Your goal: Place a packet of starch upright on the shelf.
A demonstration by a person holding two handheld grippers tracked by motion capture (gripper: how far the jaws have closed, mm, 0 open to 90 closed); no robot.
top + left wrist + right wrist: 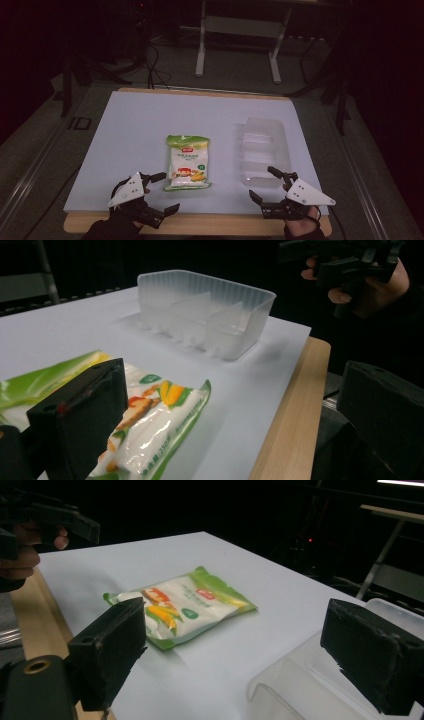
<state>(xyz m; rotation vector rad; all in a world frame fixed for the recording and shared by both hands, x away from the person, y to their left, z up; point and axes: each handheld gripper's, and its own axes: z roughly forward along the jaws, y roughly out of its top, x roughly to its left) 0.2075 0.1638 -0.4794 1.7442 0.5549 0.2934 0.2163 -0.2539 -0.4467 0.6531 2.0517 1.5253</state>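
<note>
A green and white snack bag (188, 162) lies flat on the white table top (140, 125), near the front middle. To its right stands a clear plastic tray (263, 150) with dividers, nothing in it. My left gripper (168, 191) hovers open at the front edge, just left of the bag (150, 425), with nothing between its jaws. Also open, my right gripper (260, 182) sits at the tray's near end; one jaw hangs over the tray rim (300, 680). The bag (185, 607) lies beyond its other jaw. Hands hold both grippers.
A wooden strip (210, 225) edges the table front. Behind the table, a white desk frame (202, 45) stands on a dark floor with cables (155, 70). Bare white surface spreads left of and behind the bag.
</note>
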